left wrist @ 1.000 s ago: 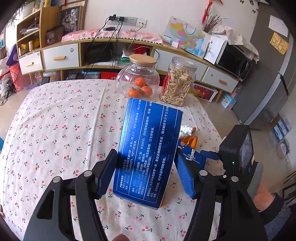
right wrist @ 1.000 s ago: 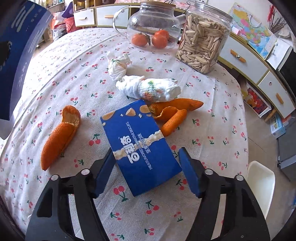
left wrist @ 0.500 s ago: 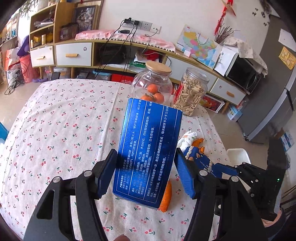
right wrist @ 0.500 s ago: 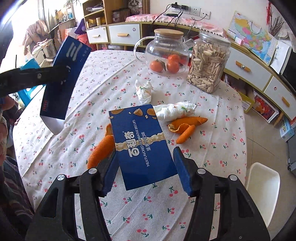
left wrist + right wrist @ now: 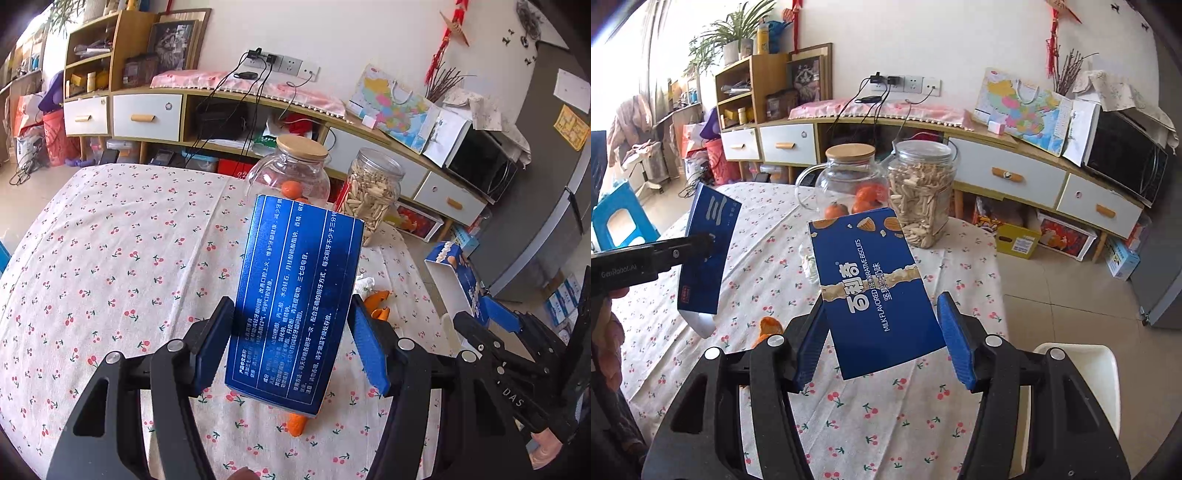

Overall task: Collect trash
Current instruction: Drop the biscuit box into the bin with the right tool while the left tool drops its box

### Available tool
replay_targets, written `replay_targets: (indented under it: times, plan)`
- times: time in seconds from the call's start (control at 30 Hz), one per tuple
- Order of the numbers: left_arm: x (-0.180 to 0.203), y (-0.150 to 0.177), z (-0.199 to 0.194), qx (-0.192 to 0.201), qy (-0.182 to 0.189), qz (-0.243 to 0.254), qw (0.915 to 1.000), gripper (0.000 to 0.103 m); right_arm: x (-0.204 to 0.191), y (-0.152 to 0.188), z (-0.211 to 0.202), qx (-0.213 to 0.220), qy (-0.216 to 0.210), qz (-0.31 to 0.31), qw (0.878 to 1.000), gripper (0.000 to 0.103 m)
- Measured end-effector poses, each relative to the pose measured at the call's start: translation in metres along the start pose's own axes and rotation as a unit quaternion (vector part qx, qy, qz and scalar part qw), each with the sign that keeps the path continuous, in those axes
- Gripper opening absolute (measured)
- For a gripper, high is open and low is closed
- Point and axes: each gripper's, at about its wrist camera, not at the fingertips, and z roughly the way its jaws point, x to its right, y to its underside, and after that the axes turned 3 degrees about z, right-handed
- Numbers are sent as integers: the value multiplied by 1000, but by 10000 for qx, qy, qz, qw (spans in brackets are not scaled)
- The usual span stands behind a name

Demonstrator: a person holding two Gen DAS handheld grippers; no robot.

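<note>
Since the earlier frame, the right gripper (image 5: pixel 882 332) had lifted the biscuit box (image 5: pixel 875 288) clear of the cherry-print tablecloth (image 5: pixel 768 266); a second before, that box lay flat on the cloth among the peels. It now hung above the near right part of the table, its printed face tilted up, with both blue pads pressed against its long edges. The left gripper (image 5: pixel 291 343) had kept its place and grip, though its view had swung to take in more of the far wall.

The left gripper's fingers were closed on the toothpaste box (image 5: pixel 295 295), a tall dark blue carton with white Chinese text, held upright and leaning slightly right, above the table. In the right wrist view the same carton (image 5: pixel 709 251) showed at the left, clamped in the black jaws, with its open white flap hanging below.

On the cloth, one orange peel (image 5: pixel 295 422) lay under the near end of the toothpaste box, and more peel (image 5: pixel 376 304) lay right of it beside a crumpled tissue (image 5: pixel 364 285). At the far side of the table stood a glass jar with a wooden lid (image 5: pixel 849 184), holding oranges, and just to its right a clear jar of seeds (image 5: pixel 921 195). A white chair (image 5: pixel 1082 369) stood at the near right of the table.
</note>
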Motion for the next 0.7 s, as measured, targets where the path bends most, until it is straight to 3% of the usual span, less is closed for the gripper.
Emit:
replay_targets:
  times: [0.17, 0.33, 0.53, 0.7]
  plan:
    - [16, 4, 5, 42, 30, 39, 10000, 62, 34, -1, -7, 249, 694, 399, 9965, 55]
    - [42, 9, 9, 107, 133, 233, 9996, 62, 82, 3, -13, 240, 1390, 1011, 9848, 55]
    - [83, 13, 19, 40, 216, 611, 9979, 62, 141, 16, -19, -34, 2264, 1738, 9584, 56]
    - [125, 12, 32, -72, 491, 802, 9955, 62, 185, 24, -23, -231, 2804, 2136, 9355, 58]
